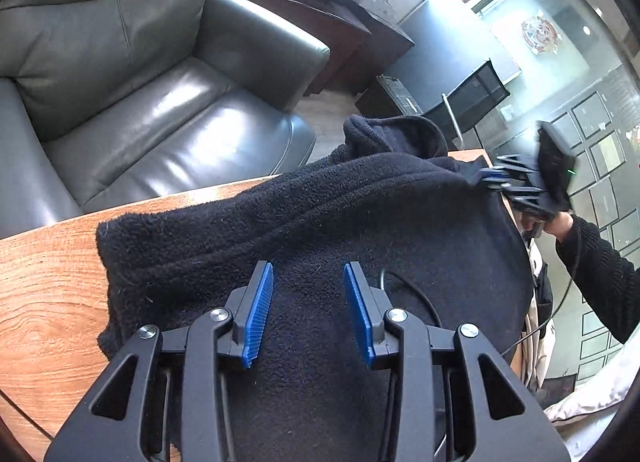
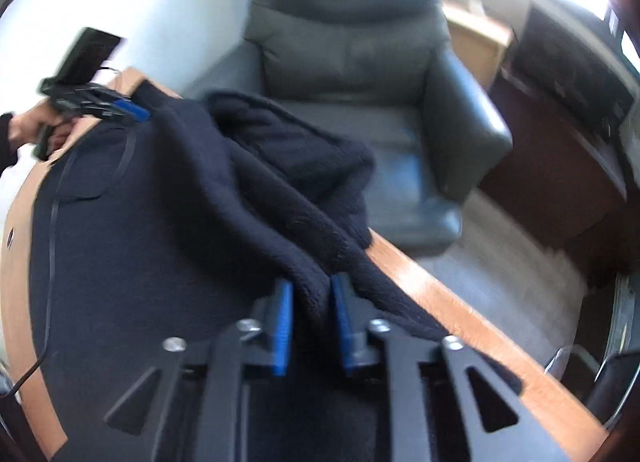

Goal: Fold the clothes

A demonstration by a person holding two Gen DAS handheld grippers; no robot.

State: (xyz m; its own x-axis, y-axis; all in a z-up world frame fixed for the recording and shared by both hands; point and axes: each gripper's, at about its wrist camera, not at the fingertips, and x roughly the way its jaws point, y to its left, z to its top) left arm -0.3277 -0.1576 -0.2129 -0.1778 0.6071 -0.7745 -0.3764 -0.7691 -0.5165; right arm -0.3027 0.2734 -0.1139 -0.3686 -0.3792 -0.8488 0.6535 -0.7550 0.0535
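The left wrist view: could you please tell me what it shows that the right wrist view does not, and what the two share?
Only the left wrist view shows the left gripper from behind, its fingers apart over the black fleece garment with nothing pinched, plus the glass wall.

Only the right wrist view shows a fold of fleece pinched between the right gripper's fingers, and the white wall.

Both show the garment on the wooden table, the grey leather armchair, and a black cable on the cloth.

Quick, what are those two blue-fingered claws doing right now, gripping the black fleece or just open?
Left gripper: open, hovering over the black fleece, gripping nothing.
Right gripper: shut on a fold of the fleece.
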